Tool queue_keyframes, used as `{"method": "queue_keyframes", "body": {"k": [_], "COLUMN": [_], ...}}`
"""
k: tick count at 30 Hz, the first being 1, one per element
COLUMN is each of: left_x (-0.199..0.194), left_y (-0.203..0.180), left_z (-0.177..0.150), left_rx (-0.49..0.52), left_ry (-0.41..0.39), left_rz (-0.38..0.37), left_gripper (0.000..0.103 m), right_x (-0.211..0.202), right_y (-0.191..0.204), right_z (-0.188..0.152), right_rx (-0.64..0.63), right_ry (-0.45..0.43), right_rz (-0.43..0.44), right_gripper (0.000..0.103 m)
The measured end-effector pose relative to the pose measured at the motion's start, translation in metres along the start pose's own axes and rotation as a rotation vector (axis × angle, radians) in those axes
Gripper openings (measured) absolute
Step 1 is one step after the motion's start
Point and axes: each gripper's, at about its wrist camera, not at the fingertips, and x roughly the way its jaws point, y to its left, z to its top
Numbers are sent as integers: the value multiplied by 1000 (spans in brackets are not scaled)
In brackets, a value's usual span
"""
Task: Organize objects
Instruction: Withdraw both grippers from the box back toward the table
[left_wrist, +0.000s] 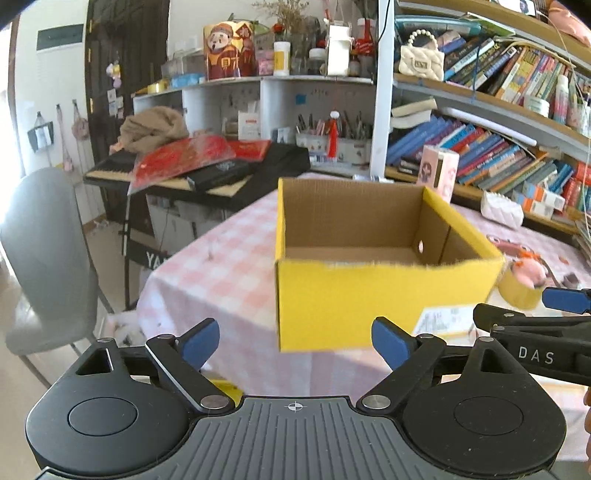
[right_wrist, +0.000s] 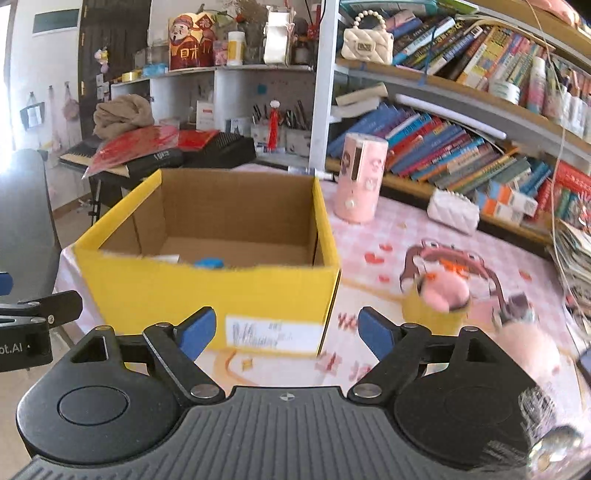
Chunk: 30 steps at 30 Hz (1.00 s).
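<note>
An open yellow cardboard box (left_wrist: 369, 295) stands on the pink checked tablecloth (left_wrist: 207, 266); it also shows in the right wrist view (right_wrist: 207, 291). A blue round object (right_wrist: 209, 263) lies inside it, near the front wall. My left gripper (left_wrist: 295, 341) is open and empty, just in front of the box. My right gripper (right_wrist: 286, 332) is open and empty, at the box's front right corner. A yellow tape roll with a pink plush toy (right_wrist: 445, 293) on it sits right of the box. A pink round object (right_wrist: 532, 347) lies blurred at the right.
A pink cylinder container (right_wrist: 360, 177) and a white quilted pouch (right_wrist: 452, 210) stand behind the box by the bookshelf (right_wrist: 461, 122). A grey chair (left_wrist: 48, 254) and a keyboard stand (left_wrist: 199, 173) with red items are off the table's left side.
</note>
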Motion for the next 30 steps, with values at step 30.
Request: {"method": "queue_keyframes", "body": {"k": [30], "left_x": [-27], "left_y": [-51], "left_z": [-47], "left_rx": [194], "left_ry": [95], "left_rz": [-283], "left_gripper": [94], "right_x": [-87], "right_y": [-24], "right_z": [-85], "right_rx": [149], "right_ry": [81], "right_rz": [-241], "right_gripper": [89]}}
